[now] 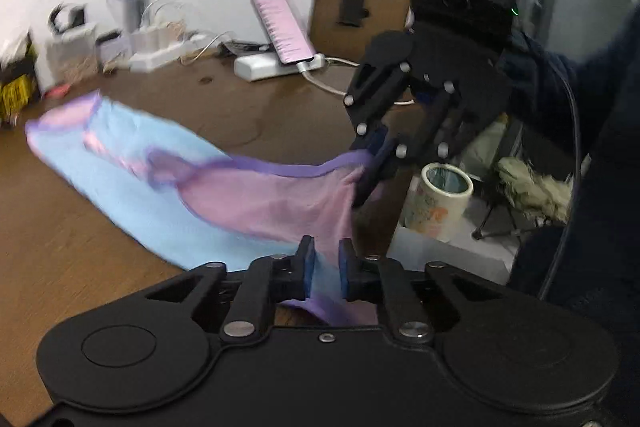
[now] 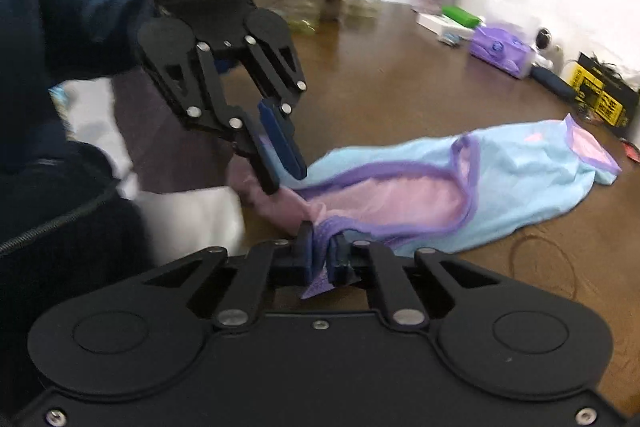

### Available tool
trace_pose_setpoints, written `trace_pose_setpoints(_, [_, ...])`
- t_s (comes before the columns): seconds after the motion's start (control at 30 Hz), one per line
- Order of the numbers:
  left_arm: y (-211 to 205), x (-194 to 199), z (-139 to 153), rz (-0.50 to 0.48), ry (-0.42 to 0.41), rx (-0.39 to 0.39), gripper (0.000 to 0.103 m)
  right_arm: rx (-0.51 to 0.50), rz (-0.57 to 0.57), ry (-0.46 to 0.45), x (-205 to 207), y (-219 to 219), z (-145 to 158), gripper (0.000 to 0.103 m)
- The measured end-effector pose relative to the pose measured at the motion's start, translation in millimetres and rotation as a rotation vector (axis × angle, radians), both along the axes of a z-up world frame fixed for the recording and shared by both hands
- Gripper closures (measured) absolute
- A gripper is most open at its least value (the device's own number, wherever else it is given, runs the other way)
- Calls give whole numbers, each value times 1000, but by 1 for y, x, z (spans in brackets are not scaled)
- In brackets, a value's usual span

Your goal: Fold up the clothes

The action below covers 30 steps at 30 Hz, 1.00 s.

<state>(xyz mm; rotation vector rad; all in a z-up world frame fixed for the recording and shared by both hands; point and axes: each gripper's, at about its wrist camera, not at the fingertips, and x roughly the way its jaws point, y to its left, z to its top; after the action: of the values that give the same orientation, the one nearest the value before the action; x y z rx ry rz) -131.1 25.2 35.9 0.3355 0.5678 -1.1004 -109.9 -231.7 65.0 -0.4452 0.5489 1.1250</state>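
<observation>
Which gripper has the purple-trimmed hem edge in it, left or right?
The right gripper: purple trim of the garment is bunched between its pads. The left gripper pinches plain pink-blue fabric, no trim at the pads.

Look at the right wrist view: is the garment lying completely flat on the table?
No: the garment is lifted at one end, pinched by both grippers.
</observation>
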Motion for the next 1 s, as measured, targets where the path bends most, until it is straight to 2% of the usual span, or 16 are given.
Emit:
trace_pose_setpoints(0.07, [-3,36,12,44,-31,-2,91,38,-41,-29,11,-9,14,94])
trace_pose_setpoints(0.2, [-8,97,22,150,-62,14,91,94,-169,-65,64,-16,36,94])
trace_pose_setpoints(0.3, [-8,129,29,259,-84,13,90,133,-281,-23,116,-19,42,94])
trace_pose_setpoints(0.37, [-4,144,37,344,-122,-2,85,154,-346,34,156,-15,40,93])
trace_pose_setpoints(0.4, [-2,142,39,365,-132,-24,73,149,-364,50,169,-12,38,93])
trace_pose_setpoints(0.43, [-3,137,41,352,-132,-45,52,137,-395,70,187,-5,35,93])
trace_pose_setpoints(0.47, [-6,130,38,315,-148,-56,42,124,-419,82,196,-1,32,92])
trace_pose_setpoints(0.5, [-9,124,35,279,-164,-66,29,94,-439,97,205,5,26,86])
trace_pose_setpoints(0.53, [-12,116,31,241,-180,-74,27,29,-467,119,219,14,16,75])
trace_pose_setpoints(0.57, [-18,105,24,190,-214,-59,27,-22,-476,124,224,19,8,71])
trace_pose_setpoints(0.67, [-29,90,4,123,-224,1,27,-82,-476,73,216,21,0,55])
trace_pose_setpoints(0.7, [-31,90,-2,117,-209,8,27,-71,-470,51,207,15,2,36])
trace_pose_setpoints(0.73, [-33,90,-8,112,-193,16,27,-56,-460,27,197,8,4,22])
trace_pose_setpoints(0.87, [-46,115,-25,137,-94,41,27,-21,-360,-63,151,-7,13,22])
trace_pose_setpoints(0.93, [-50,131,-30,190,-30,40,33,-86,-280,-136,127,-2,9,22])
trace_pose_setpoints(1.0, [-46,148,-30,256,73,-19,34,-150,-175,-184,107,7,3,23])
